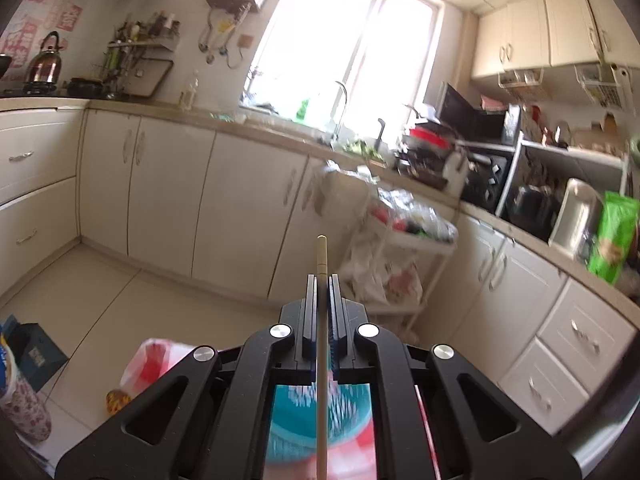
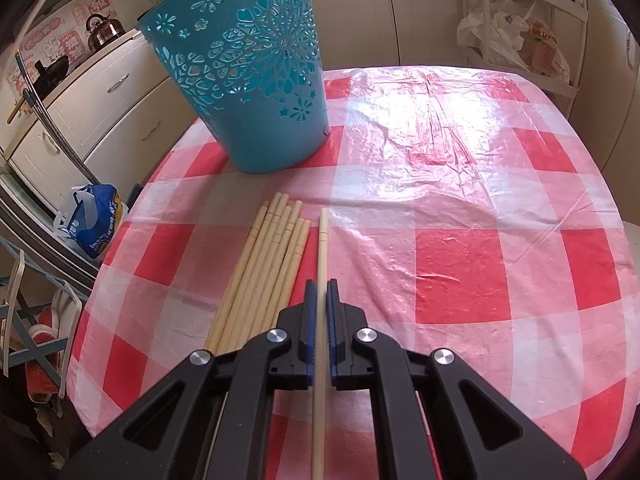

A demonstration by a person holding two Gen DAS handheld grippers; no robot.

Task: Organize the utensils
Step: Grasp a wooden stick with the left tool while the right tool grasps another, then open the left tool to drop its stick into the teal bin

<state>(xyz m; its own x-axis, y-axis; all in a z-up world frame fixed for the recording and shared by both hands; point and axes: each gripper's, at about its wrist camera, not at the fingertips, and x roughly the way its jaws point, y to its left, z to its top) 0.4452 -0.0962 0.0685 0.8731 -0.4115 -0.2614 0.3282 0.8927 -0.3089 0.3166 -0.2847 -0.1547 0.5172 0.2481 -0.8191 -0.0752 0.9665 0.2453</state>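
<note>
My left gripper point(image 1: 322, 280) is shut on a pale wooden chopstick point(image 1: 321, 252) and holds it up in the air, pointing across the kitchen. Below it, blurred, the blue perforated basket point(image 1: 320, 420) shows between the gripper arms. My right gripper point(image 2: 321, 286) is shut on another chopstick point(image 2: 322, 240) just above the red-and-white checked tablecloth point(image 2: 460, 260). A bundle of several chopsticks point(image 2: 268, 264) lies on the cloth just left of it. The blue basket point(image 2: 248, 68) stands upright at the table's far left.
White kitchen cabinets point(image 1: 168, 184) and a cluttered counter point(image 1: 440, 160) run around the room. A white trolley with plastic bags point(image 1: 400, 248) stands ahead of the left gripper. A blue bag point(image 2: 94, 224) sits on the floor left of the table.
</note>
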